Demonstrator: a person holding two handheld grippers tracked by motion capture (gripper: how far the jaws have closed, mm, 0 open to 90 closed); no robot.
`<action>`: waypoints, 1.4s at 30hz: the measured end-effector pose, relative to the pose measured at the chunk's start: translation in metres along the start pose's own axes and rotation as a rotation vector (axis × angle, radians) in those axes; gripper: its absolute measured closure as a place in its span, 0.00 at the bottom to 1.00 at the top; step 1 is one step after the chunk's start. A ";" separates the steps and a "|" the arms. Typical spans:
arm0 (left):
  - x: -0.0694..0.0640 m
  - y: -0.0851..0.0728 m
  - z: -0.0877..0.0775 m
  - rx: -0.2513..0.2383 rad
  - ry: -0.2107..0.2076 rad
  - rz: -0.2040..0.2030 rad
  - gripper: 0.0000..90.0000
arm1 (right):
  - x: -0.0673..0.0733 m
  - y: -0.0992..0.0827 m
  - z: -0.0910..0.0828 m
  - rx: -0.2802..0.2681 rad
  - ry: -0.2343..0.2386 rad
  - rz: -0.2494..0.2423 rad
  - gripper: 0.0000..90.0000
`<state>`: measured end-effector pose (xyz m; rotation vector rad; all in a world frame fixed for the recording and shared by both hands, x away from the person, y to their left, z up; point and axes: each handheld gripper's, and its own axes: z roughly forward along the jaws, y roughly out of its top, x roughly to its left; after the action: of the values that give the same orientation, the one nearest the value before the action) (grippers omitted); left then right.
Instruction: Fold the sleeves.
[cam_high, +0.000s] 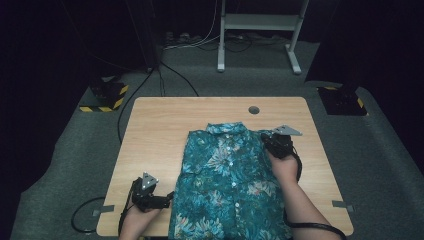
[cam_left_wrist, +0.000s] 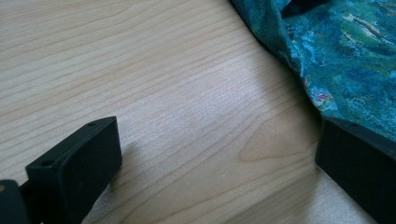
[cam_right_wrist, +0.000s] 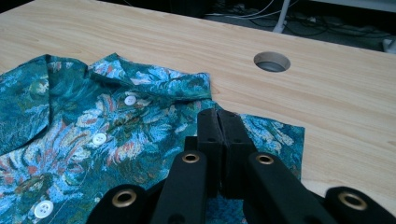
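Teal floral shirt laid flat at table centre (collar toward cable hole). Right gripper seen with jaws pressed together over shirt's shoulder. Left gripper held spread wide beside shirt's edge, nothing clasped.

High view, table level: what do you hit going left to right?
Black cable loop hanging off the table's left edge → left claw → teal flowered shirt → right claw at the shirt's right shoulder → bare table → strip of grey tape near the right edge.
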<state>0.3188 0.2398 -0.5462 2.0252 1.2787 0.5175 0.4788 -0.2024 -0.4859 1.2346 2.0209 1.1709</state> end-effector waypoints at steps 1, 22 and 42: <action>0.000 0.000 0.000 0.000 0.000 0.000 0.01 | 0.000 -0.001 0.001 0.003 -0.001 0.001 0.99; 0.000 0.000 0.000 0.000 -0.001 0.001 0.01 | 0.001 -0.020 0.019 0.076 -0.001 -0.004 0.99; 0.000 0.000 0.000 -0.001 -0.006 0.000 0.01 | 0.009 -0.032 0.034 0.155 0.008 -0.023 0.98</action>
<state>0.3187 0.2402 -0.5462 2.0242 1.2744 0.5122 0.4856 -0.1874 -0.5311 1.2780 2.1604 1.0266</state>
